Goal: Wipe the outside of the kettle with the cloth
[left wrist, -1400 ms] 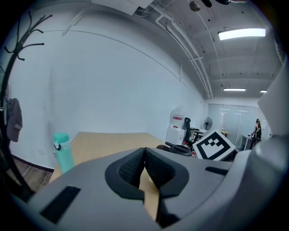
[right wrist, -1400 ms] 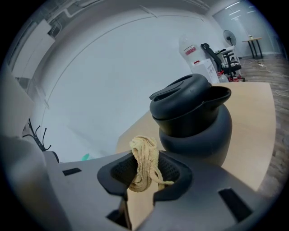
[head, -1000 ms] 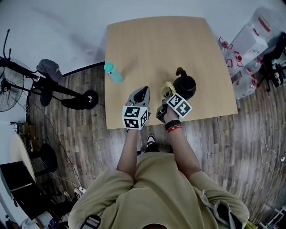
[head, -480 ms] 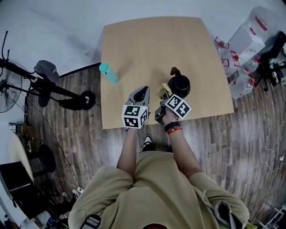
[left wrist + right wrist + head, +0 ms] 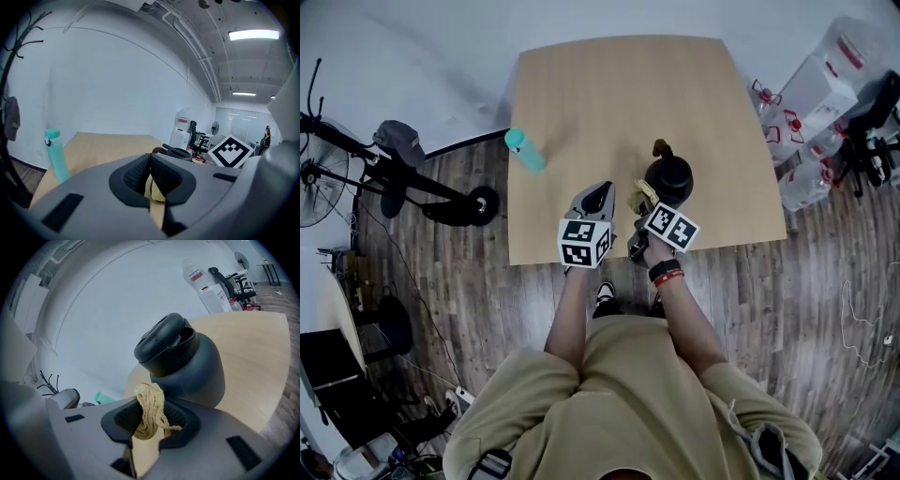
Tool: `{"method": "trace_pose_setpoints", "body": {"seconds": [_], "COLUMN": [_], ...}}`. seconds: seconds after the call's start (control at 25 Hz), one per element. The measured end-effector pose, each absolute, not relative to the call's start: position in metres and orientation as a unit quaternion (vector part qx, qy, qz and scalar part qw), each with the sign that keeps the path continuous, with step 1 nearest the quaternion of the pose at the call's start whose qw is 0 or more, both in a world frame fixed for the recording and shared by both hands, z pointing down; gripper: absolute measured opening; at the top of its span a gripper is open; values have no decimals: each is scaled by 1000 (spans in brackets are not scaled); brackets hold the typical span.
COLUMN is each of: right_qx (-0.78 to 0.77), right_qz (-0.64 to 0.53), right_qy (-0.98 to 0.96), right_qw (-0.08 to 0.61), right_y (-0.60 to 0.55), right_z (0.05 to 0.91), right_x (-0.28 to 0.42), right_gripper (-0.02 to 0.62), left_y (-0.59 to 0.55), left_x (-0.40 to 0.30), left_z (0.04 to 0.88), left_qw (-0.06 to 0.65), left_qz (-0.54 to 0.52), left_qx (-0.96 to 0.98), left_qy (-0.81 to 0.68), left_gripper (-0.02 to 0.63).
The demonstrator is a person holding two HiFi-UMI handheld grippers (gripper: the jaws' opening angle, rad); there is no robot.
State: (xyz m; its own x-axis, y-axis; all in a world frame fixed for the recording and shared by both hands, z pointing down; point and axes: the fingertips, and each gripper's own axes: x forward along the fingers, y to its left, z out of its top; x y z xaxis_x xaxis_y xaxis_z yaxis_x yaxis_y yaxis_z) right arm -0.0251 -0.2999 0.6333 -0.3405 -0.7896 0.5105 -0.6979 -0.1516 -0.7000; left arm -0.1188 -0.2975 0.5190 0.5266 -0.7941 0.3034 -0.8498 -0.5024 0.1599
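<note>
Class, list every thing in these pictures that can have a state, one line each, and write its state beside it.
kettle, upright on the table, lid on.
cloth, bunched up, clamped by the right gripper close to the kettle.
right gripper, shut on the cloth.
left gripper, shut, holding nothing.
teal bottle, upright, capped, at the table's left edge.
</note>
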Motion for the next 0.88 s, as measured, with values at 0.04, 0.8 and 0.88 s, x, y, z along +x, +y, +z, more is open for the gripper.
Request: {"method": "trace_pose_setpoints", "body": {"seconds": [0.04, 0.8, 0.88], "right_qx": [-568, -498, -493], "right_qz": [-499, -485, -478], "right_qy": [653, 719, 727], "right_qw": [44, -5, -15], "right_y": [-298, -271, -268], "right_z": [633, 625, 624], "right_x": [-24, 16, 21], "right_gripper": [114, 115, 115], "left_y": [-296, -267, -266], "left_x": [-117, -54, -49], "left_z": [520, 518, 518], "left_qw": [146, 131, 130], "left_qz": [96, 106, 107], "left_qx": [861, 854, 853], "left_qy": [-478, -492, -494], "left_gripper": [25, 25, 25]}}
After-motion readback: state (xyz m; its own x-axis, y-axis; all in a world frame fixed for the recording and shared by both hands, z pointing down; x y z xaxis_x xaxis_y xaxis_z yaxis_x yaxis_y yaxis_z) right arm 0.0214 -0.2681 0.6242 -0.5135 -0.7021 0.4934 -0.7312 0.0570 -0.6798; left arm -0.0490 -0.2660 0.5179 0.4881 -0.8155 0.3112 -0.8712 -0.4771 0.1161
